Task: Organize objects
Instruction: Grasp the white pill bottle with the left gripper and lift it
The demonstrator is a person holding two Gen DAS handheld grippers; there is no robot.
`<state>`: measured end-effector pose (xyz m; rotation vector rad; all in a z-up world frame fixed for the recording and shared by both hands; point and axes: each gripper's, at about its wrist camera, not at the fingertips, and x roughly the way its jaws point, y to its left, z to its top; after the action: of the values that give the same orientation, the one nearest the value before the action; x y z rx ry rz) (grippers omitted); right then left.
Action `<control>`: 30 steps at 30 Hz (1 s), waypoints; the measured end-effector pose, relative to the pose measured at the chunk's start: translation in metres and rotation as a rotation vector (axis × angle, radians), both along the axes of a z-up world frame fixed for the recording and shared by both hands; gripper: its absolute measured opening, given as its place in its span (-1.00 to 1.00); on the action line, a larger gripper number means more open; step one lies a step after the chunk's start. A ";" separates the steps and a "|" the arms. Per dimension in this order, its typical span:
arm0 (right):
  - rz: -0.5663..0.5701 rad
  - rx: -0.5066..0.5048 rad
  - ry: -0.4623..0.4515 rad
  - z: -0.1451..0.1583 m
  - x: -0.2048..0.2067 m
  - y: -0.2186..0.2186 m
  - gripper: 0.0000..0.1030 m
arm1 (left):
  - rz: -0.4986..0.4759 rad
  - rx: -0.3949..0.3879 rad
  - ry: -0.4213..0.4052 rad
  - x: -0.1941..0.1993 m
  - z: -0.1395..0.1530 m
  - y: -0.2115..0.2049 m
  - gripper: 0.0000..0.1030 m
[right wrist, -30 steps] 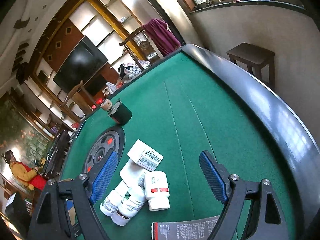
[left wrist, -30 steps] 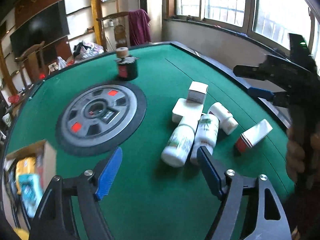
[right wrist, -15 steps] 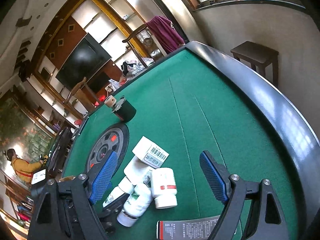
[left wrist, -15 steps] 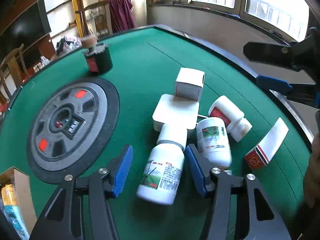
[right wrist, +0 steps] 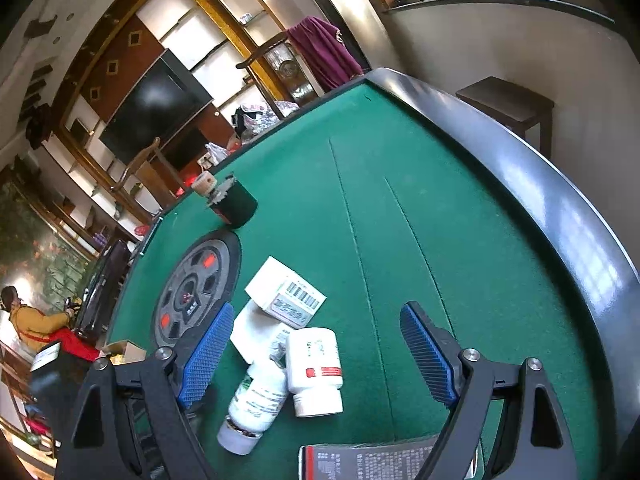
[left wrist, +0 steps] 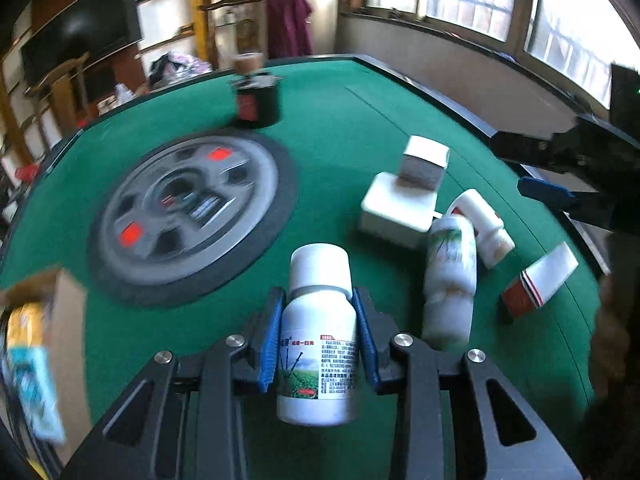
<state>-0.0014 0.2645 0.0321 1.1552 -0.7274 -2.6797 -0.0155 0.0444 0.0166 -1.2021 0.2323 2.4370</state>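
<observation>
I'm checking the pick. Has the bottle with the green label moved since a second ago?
Yes. The green-label bottle left the flat white box and now sits between the left gripper pads, whose jaws have just been closing.

Probably a home living room: television (right wrist: 156, 110), wall shelves (right wrist: 192, 32), mahjong table (right wrist: 304, 200).

Green felt table (right wrist: 400, 208) — bottles (right wrist: 316, 372), boxes (right wrist: 286, 294), black canister (right wrist: 236, 204)

Open green felt (right wrist: 400, 240) at right, clustered bottles (right wrist: 316, 368) and boxes (right wrist: 286, 292) crowding centre, dark canister (left wrist: 258, 100) far back
</observation>
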 end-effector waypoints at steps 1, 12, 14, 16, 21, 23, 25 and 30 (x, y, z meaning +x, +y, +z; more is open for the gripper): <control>-0.004 0.004 -0.004 -0.001 0.000 0.000 0.73 | 0.015 0.007 0.000 0.006 0.003 -0.009 -0.37; -0.034 0.123 -0.005 -0.007 0.004 -0.012 0.73 | 0.160 0.101 -0.072 0.042 -0.010 -0.088 -0.36; -0.059 0.190 0.024 -0.002 0.009 -0.016 0.73 | 0.161 0.109 -0.071 0.042 -0.010 -0.089 -0.36; -0.072 0.233 0.018 0.001 0.014 -0.019 0.72 | 0.165 0.124 -0.075 0.042 -0.010 -0.091 -0.36; -0.050 0.226 -0.005 0.010 0.022 -0.019 0.73 | 0.162 0.106 -0.070 0.044 -0.010 -0.091 -0.36; -0.041 0.208 -0.019 0.020 0.017 -0.015 0.73 | 0.162 0.110 -0.071 0.044 -0.010 -0.091 -0.36; -0.020 0.202 -0.032 0.029 0.009 -0.014 0.73 | 0.165 0.118 -0.074 0.043 -0.011 -0.090 -0.35; 0.085 0.261 -0.077 0.043 -0.018 -0.034 0.73 | 0.163 0.134 -0.079 0.043 -0.010 -0.091 -0.32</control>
<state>-0.0192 0.2305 0.0754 1.3215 -0.3352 -2.7304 0.0273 -0.0462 0.0061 -1.2991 -0.0534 2.4906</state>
